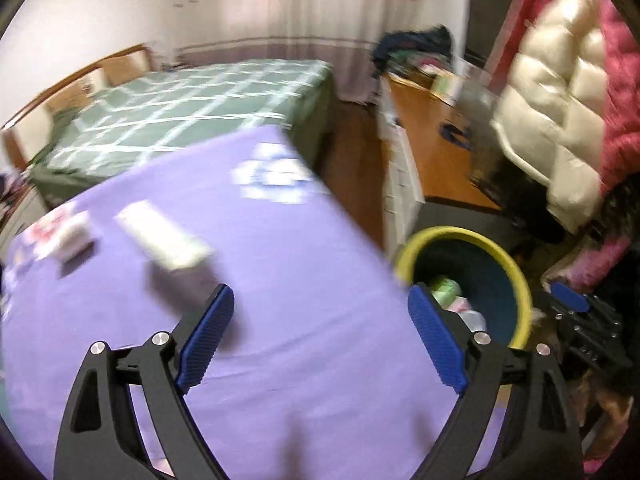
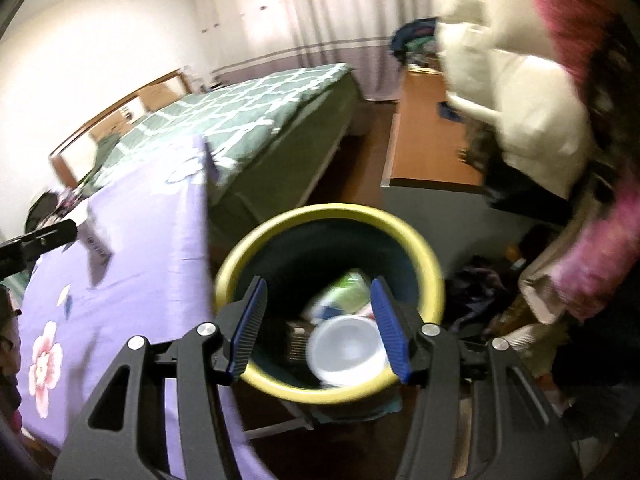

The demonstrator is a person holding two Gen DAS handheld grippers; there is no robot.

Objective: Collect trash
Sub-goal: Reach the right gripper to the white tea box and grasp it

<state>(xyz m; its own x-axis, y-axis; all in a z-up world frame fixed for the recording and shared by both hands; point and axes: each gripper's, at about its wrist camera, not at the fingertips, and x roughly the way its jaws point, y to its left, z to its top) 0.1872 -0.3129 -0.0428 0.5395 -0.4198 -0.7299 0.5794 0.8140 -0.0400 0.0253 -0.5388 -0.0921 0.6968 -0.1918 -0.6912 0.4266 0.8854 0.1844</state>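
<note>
Over the bin: right gripper (image 2: pixel 318 334) is hanging with jaws apart, gripping nothing.
Bin contents: yellow-rimmed bin (image 2: pixel 430 272) is holding a white bowl (image 2: pixel 346 350) and green packaging (image 2: pixel 348 290).
Over the cloth: left gripper (image 1: pixel 320 334) is gaping, released.
Cloth: purple tablecloth (image 1: pixel 280 260) is carrying two blurred cartons (image 1: pixel 164 236); print unreadable.
Beyond: green bed (image 1: pixel 200 108) is lying behind.

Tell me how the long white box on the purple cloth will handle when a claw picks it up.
The long white box looks like thin carton, so probably light and crushable under a hard squeeze. Its flat sides suggest it won't roll. Lying on the soft purple cloth, it may slide when nudged.
</note>
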